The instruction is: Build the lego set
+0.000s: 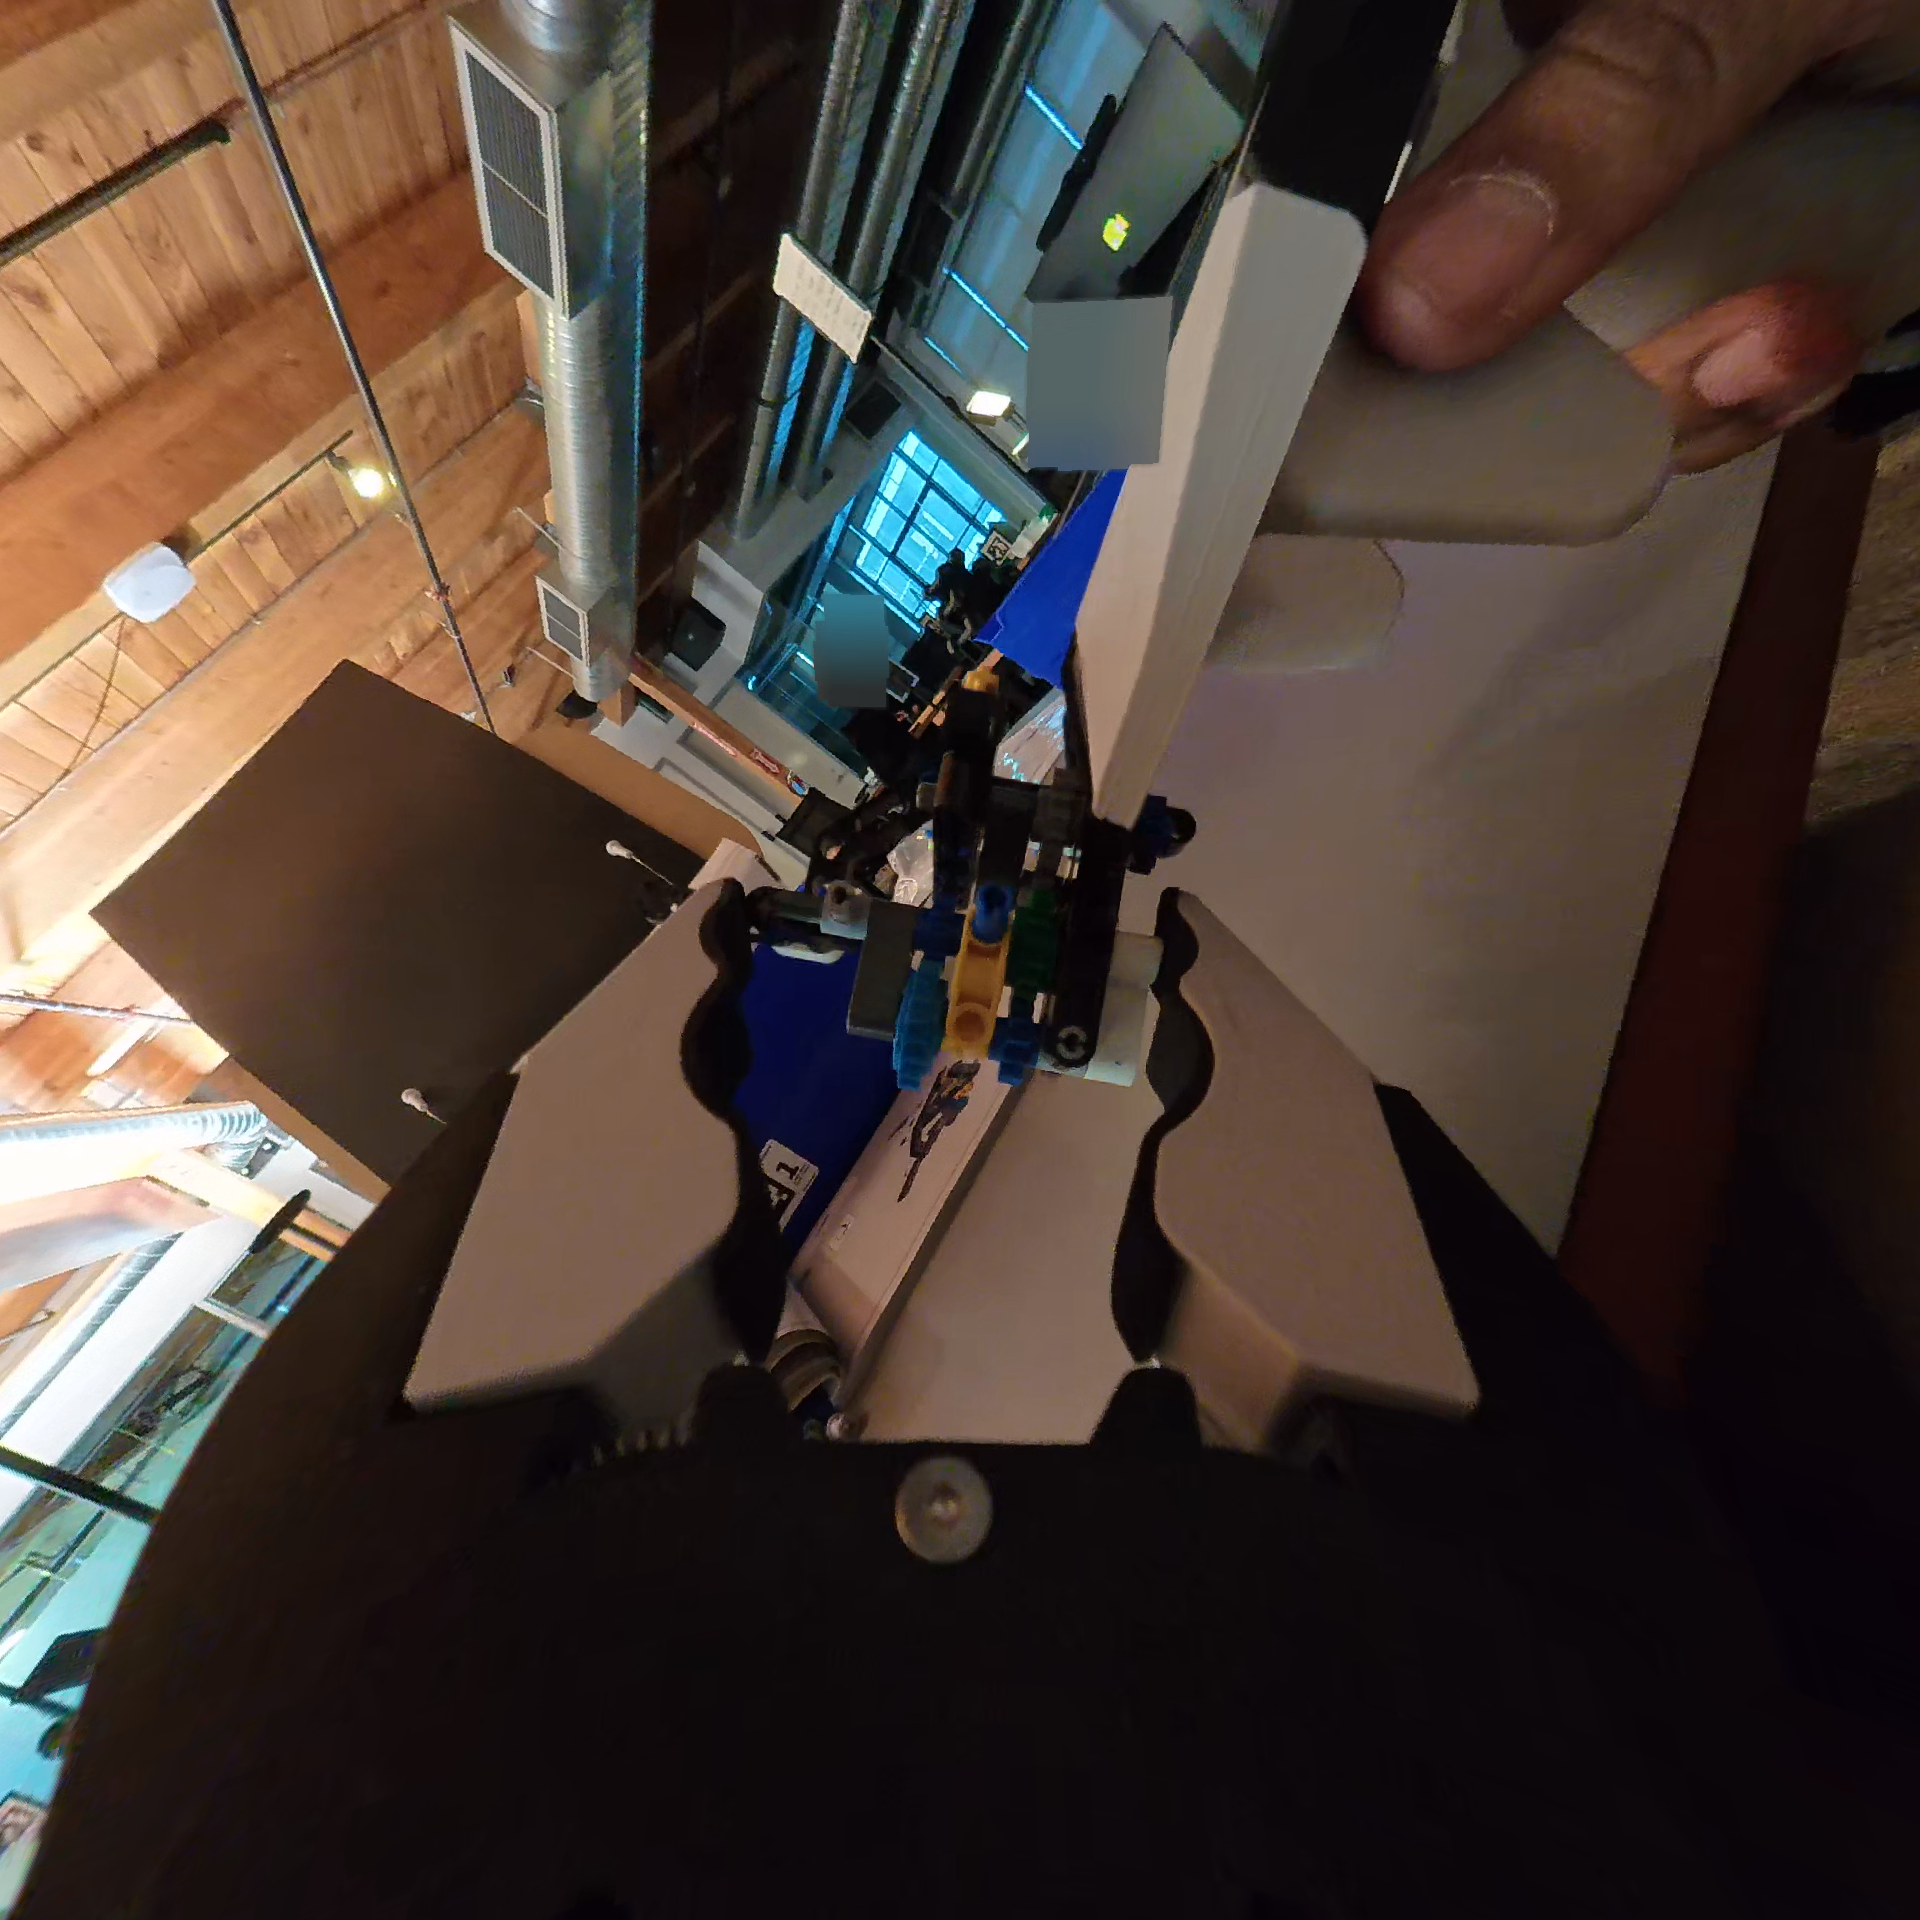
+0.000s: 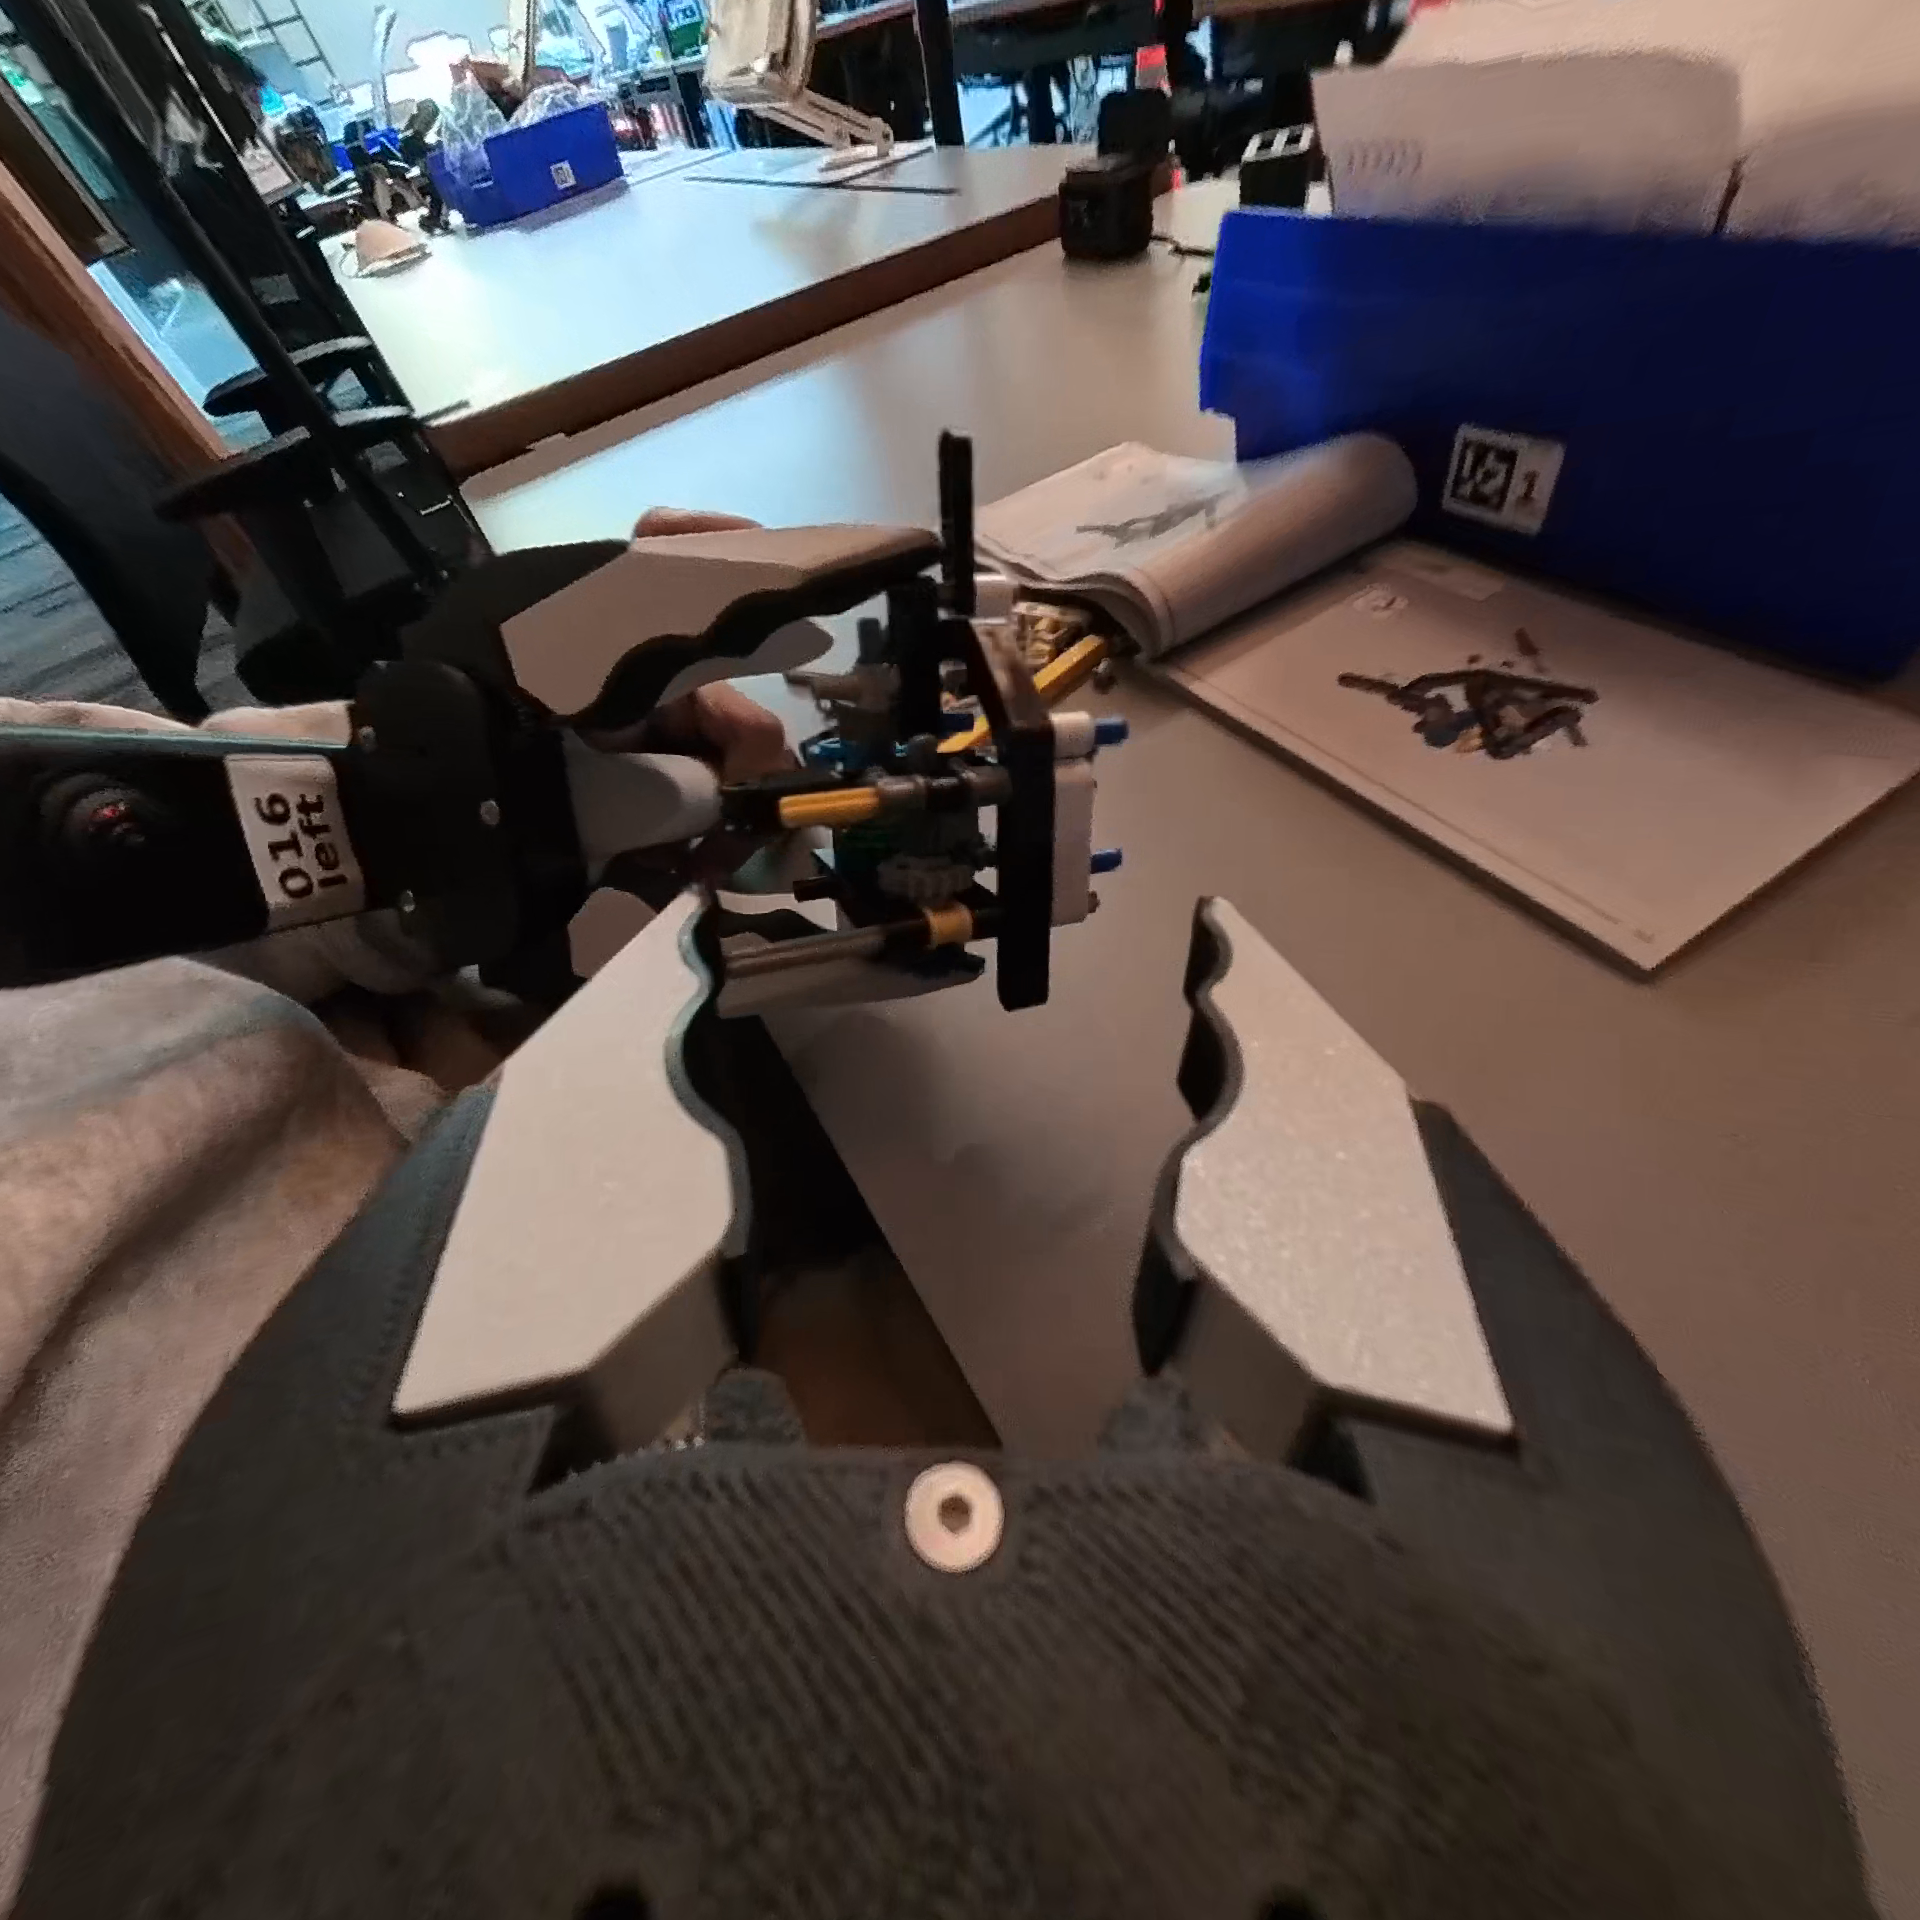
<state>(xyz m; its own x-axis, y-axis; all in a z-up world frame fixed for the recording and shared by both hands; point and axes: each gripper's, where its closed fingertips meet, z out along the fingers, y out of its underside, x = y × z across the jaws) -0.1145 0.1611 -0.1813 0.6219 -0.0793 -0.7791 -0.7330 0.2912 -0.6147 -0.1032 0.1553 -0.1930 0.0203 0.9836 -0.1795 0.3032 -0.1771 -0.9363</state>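
Partly built lego assembly (image 2: pixel 935 821), held up off the surface (image 2: pixel 935 1091) near its front edge, not resting on it. Black frame plate (image 2: pixel 1023 831) upright on the right side, white block (image 2: pixel 1075 842) behind it with blue pins sticking out. Yellow and grey axles running sideways from the plate, black connectors, blue and green gears mid-body. Thin black beam (image 2: pixel 956 520) standing straight up from the top. Left wrist view: same assembly (image 1: pixel 997 977) end-on, yellow liftarm centre, blue gear below.
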